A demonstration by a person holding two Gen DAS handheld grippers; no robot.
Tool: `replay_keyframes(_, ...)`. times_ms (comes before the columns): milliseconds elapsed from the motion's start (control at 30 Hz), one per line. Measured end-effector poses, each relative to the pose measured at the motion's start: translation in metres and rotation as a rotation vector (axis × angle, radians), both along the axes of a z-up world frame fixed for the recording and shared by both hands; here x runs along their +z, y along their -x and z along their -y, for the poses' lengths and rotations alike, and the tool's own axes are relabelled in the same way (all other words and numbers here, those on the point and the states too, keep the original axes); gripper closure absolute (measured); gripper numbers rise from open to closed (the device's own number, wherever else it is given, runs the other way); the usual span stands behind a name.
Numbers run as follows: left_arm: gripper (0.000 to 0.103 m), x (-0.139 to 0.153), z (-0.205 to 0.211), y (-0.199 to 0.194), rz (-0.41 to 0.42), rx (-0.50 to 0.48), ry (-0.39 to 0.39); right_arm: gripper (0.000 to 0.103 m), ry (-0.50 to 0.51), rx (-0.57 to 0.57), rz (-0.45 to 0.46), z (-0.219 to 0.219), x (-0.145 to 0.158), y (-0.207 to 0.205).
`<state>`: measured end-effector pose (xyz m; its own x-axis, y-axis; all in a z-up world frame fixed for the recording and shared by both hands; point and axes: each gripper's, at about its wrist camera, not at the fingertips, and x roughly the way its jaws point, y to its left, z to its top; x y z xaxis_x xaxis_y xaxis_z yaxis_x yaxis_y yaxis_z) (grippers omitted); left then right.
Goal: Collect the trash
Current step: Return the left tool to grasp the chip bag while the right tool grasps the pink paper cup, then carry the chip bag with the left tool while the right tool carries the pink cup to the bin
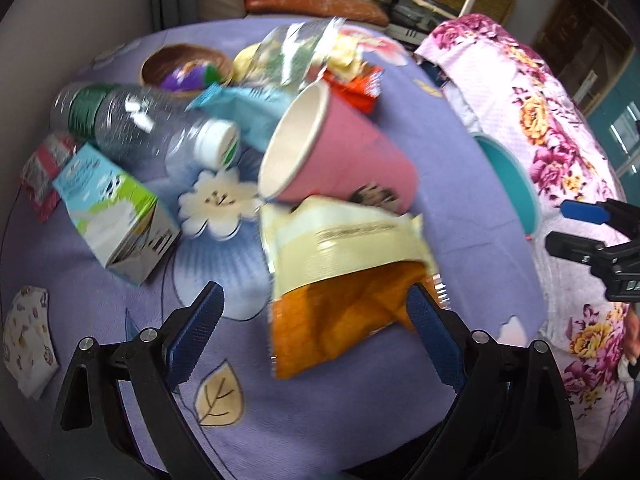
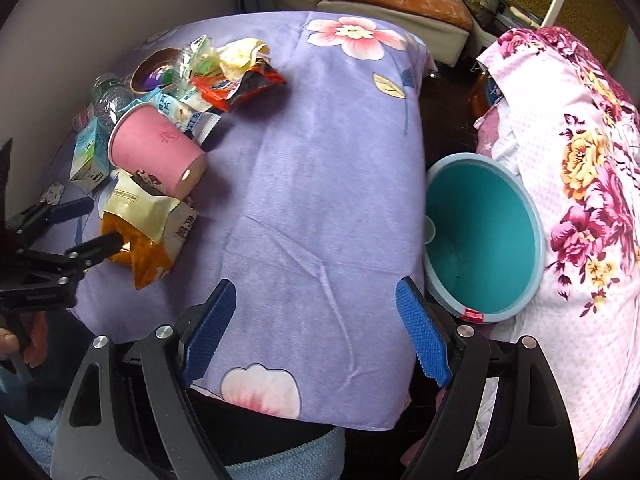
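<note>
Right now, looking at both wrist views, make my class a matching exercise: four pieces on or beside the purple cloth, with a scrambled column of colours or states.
Things
1. paper cup
2. plastic bottle
3. snack bag
4. bin

Descriptions
A. teal inside, open mouth facing the camera
B. clear, white cap, lying on its side
C. pink, tipped over
D. orange and cream, torn open

Pairs: 1-C, 2-B, 3-D, 4-A

We see the pink cup [image 1: 340,148] hiding part of the orange snack bag [image 1: 344,280] just beside it, motion blur smearing both, and the teal bin [image 1: 516,184] half hidden behind the table [image 1: 320,420] edge.
</note>
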<state>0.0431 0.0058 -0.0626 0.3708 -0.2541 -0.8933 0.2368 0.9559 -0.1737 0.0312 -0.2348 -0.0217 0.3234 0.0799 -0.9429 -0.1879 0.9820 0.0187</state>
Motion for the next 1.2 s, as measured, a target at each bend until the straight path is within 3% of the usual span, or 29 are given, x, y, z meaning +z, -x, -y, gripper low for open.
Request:
replay_keyframes(167,0.010,-0.024,0.002,-0.003,-0.040,-0.033,0.003,0.025,-0.009,-0.006,-0.028,-0.008,-0.008,-0.004)
replay_keyframes(267,0.012,-0.023,0.007,0.001,-0.005,-0.067,0.006,0.025,-0.005,-0.001,-0.038,-0.013,-0.010,-0.007)
replay_keyframes(300,0.016,-0.023,0.007,0.003,0.006,-0.072,0.011,0.025,-0.004,0.002,-0.039,-0.014,-0.010,-0.007)
replay_keyframes(333,0.030,-0.021,0.008,0.005,0.017,-0.084,0.023,0.025,0.000,0.012,-0.041,-0.018,-0.010,-0.010)
replay_keyframes(367,0.052,-0.019,0.007,0.007,0.024,-0.090,0.027,0.025,0.004,0.023,-0.039,-0.022,-0.009,-0.012)
replay_keyframes(400,0.059,-0.017,0.007,0.008,0.018,-0.105,0.057,0.025,0.010,0.045,-0.036,-0.029,-0.008,-0.015)
replay_keyframes(533,0.067,-0.012,0.005,0.016,0.033,-0.136,0.061,0.025,0.020,0.122,-0.023,-0.052,-0.002,-0.029)
replay_keyframes(767,0.067,-0.010,-0.026,0.025,0.029,-0.154,0.028,0.025,0.088,0.343,-0.021,-0.111,-0.001,-0.055)
replay_keyframes(933,0.067,-0.010,-0.044,0.028,0.018,-0.148,0.029,0.025,0.114,0.479,-0.073,-0.150,-0.017,-0.071)
replay_keyframes(1100,0.064,-0.013,-0.058,0.031,0.000,-0.140,0.034,0.025,0.093,0.557,-0.112,-0.176,-0.030,-0.078)
replay_keyframes(1200,0.062,-0.015,-0.060,0.028,-0.012,-0.120,0.050,0.033,0.050,0.557,-0.126,-0.181,-0.037,-0.085)
